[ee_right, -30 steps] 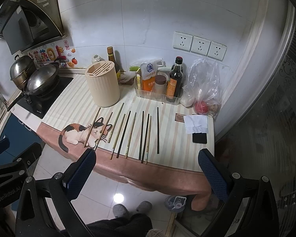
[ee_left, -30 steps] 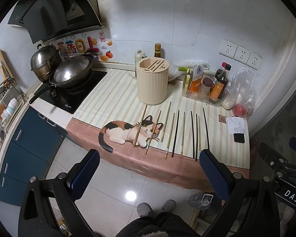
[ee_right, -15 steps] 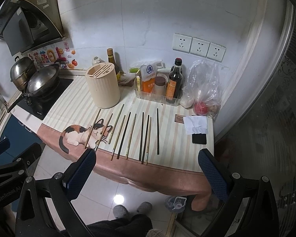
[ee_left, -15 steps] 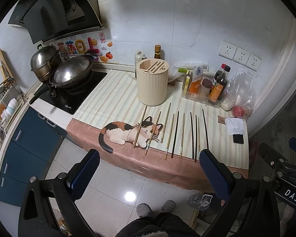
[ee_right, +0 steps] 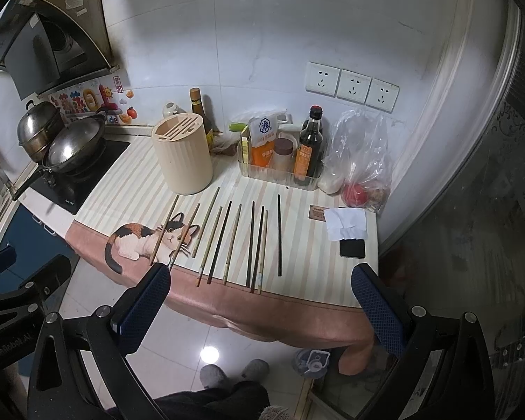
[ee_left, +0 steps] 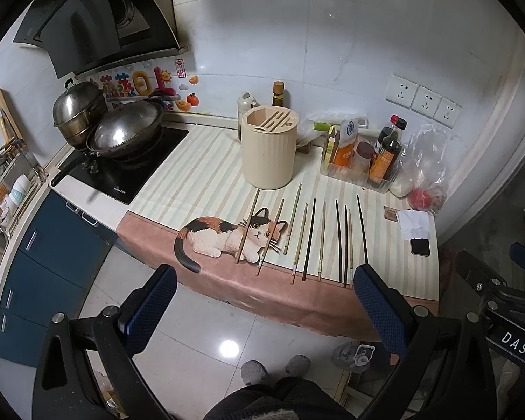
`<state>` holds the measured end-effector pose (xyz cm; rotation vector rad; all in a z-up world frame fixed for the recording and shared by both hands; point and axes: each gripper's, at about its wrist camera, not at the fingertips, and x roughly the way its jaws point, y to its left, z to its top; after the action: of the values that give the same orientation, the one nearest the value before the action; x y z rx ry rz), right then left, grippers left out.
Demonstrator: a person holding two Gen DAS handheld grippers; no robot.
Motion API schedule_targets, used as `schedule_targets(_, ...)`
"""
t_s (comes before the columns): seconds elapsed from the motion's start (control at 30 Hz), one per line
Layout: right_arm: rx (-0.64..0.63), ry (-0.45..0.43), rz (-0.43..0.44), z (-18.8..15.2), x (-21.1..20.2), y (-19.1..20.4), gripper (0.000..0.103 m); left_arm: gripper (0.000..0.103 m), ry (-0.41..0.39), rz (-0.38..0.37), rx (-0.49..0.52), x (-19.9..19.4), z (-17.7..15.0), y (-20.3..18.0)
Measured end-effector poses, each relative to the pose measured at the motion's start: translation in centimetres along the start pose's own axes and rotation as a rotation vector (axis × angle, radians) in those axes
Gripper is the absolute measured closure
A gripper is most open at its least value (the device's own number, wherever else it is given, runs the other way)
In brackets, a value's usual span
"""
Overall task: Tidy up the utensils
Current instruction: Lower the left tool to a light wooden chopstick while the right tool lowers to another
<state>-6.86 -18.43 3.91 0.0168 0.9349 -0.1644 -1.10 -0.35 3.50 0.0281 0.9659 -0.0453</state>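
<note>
Chopsticks (ee_left: 308,238) lie loose in a row on the striped counter mat (ee_left: 199,178), roughly parallel, tips toward the near edge. You can count ten: mix of pale wooden and dark ones. The two leftmost cross the cat print (ee_left: 227,236); the rightmost dark one (ee_right: 279,234) sits a bit apart from the rest.

Your left gripper (ee_left: 262,308) is spread wide, nothing between the blue pads (ee_left: 150,308). It hangs off the counter's front edge, above the floor, not touching anything. Your right gripper (ee_right: 262,308) is the same: fingers fully apart, empty, in front of the mat's pink hem. In the right wrist view its left pad (ee_right: 143,308) overlaps the tip of the second chopstick from the left; can't tell contact from that angle, looks like it's just in front.

Beige holder (ee_left: 268,150) stands upright behind the row, slotted top, nothing visible in the slots. The nearest chopstick ends come close to its base.

Right of the holder: clear tray (ee_right: 280,175) with sauce bottles, then a plastic bag (ee_right: 360,161) holding something red. Folded white paper (ee_right: 346,224) and a black phone (ee_right: 352,247) lie at the counter's right end. Wok (ee_left: 126,133) and steel pot (ee_left: 78,110) sit on the cooktop to the left.
</note>
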Motion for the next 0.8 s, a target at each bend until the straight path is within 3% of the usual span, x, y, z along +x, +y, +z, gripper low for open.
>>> schedule_targets(0.27, 0.027, -0.011, -0.002, 0.3, 0.1, 0.1, 0.000, 0.000, -0.021, 0.004, 0.006, 0.4, 0.6, 0.5)
schedule_targets(0.4, 0.098, -0.026, 0.013, 0.3, 1.0, -0.4, 0.000, 0.000, -0.101, 0.016, 0.016, 1.8, 1.5, 1.0)
schedule_targets(0.63, 0.192, -0.044, -0.051, 0.9, 5.7, -1.4, 0.000, 0.000, -0.150, 0.068, 0.070, 8.1, 3.3, 2.3)
schedule_targets(0.8, 0.223, -0.001, -0.103, 0.8, 10.6, -2.3, 0.000, 0.000, -0.101, 0.114, 0.075, 14.2, 4.4, 3.6)
